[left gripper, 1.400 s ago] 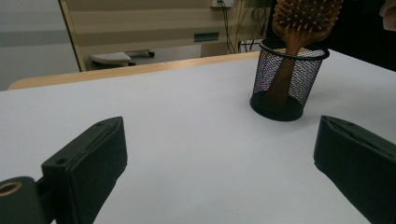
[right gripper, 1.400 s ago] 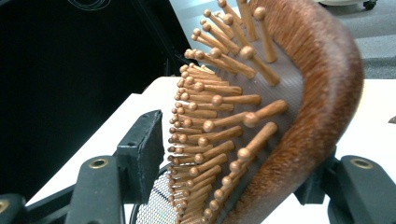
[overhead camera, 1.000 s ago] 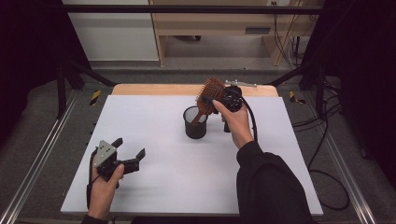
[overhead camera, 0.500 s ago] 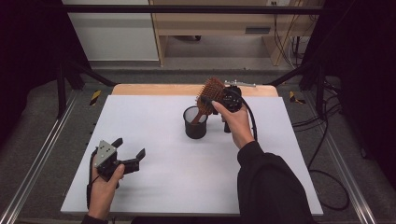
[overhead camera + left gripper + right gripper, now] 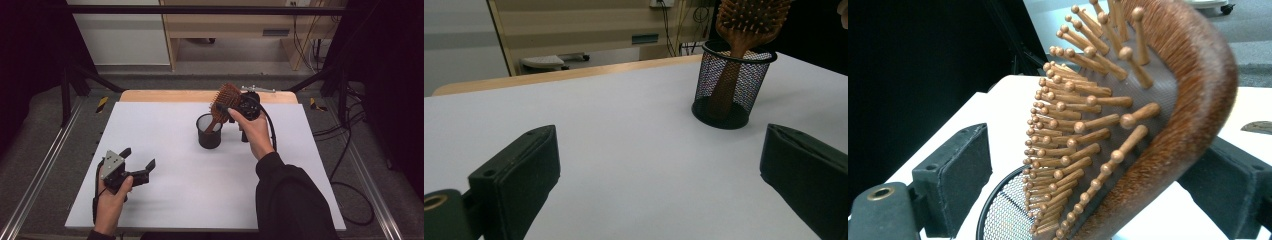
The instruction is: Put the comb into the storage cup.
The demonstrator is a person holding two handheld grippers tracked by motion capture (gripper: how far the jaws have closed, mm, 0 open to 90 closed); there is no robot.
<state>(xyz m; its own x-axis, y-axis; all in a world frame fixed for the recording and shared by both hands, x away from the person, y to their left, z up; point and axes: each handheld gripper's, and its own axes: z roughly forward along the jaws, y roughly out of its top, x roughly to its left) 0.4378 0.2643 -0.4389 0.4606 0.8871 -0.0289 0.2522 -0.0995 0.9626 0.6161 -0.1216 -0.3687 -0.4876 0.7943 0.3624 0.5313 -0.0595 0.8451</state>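
Hairbrush (image 5: 225,102), a wooden paddle type, stands handle-down in a black mesh cup (image 5: 208,132) a little beyond the middle of the white table (image 5: 170,195) in the high view, its bristled head tilted up and to the right above the rim. The right gripper (image 5: 241,107), held in the right hand (image 5: 255,132), sits right against the brush head from the right side; from this height I cannot tell whether its jaws press on it. The left gripper (image 5: 138,162), in the left hand (image 5: 111,197), hovers near the front left of the table, well apart from the cup, with its jaws spread. No writing can be read on any of these things.

From the left gripper view, the jaws stand wide apart with bare table between them. The mesh cup (image 5: 733,85) stands farther off, to the right, with the brush handle visible through its wire wall and the hairbrush (image 5: 751,22) head rising above the rim.

Through the right gripper view, the hairbrush (image 5: 1148,125) head sits between the two jaws, wooden pins pointing toward the left jaw, which stands clear of them. The brush's back lies against or just in front of the right jaw; contact is unclear. The rim of the mesh cup (image 5: 998,210) shows below.
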